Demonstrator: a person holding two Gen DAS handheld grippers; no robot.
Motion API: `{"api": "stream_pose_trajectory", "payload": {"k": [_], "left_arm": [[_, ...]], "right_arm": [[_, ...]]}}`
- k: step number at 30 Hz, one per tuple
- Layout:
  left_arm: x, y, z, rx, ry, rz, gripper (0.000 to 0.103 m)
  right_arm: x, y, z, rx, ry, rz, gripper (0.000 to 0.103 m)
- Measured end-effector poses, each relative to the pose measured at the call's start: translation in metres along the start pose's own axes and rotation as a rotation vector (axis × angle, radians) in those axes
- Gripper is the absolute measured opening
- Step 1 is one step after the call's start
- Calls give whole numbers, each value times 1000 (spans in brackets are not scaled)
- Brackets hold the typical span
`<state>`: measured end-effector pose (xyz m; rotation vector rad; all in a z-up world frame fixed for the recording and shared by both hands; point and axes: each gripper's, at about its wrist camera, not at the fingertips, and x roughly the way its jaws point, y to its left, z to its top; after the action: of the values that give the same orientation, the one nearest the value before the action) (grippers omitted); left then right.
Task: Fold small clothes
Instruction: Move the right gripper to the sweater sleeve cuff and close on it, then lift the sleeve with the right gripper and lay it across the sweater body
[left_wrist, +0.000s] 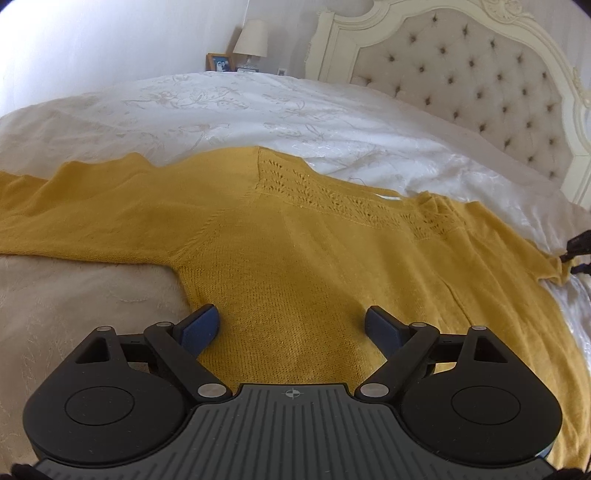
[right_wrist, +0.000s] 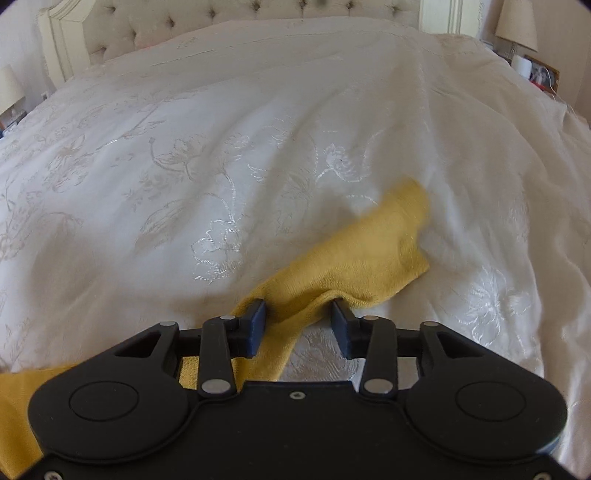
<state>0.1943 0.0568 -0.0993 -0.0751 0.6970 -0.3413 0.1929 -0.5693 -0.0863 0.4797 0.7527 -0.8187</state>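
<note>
- Here, a mustard-yellow knitted sweater (left_wrist: 295, 240) lies spread flat on the near part of a bed covered by a white embroidered bedspread (left_wrist: 221, 107).
- In the left wrist view, one sleeve runs out to the left, and a band of openwork knit crosses the far edge by the neckline.
- The left gripper (left_wrist: 291, 325) hovers over the sweater's body with its jaws released wide, nothing between the blue pads (left_wrist: 201, 326).
- The right gripper (right_wrist: 298, 319) has its jaws partly spread; the right sleeve (right_wrist: 354, 254) passes between them, draped over the gap and running on to the far right across the bedspread. Whether the pads actually pinch it, I cannot tell.
- A tufted headboard (left_wrist: 480, 85) stands at the far end, with a lamp (left_wrist: 251, 38) and a framed photo (left_wrist: 219, 62) beside it.
</note>
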Motion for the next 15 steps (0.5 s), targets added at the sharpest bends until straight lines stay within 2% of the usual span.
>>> {"api": "stream_pose_trajectory", "payload": {"k": [2,3,4,7,11,15], "left_arm": [[0,3,1,-16,4,-11,87],[-1,5,3,-28,6,-17,87],[-1,7,4,-39,9,-23,87],[-6,13,10,-89,13,-42,87],[-16,25,20,-162,8,-53,87],[-26,40,28,-206,7,-38,87]], "right_arm": [[2,-9,-7,60,12,31,53],[0,-15,-11,89,16,62,41],[-5,-20,-13,112,12,86,7],[-28,-25,-13,112,-7,51,9],[-80,-22,2,81,-92,39,8],[-132,13,25,-22,-177,73,8]]}}
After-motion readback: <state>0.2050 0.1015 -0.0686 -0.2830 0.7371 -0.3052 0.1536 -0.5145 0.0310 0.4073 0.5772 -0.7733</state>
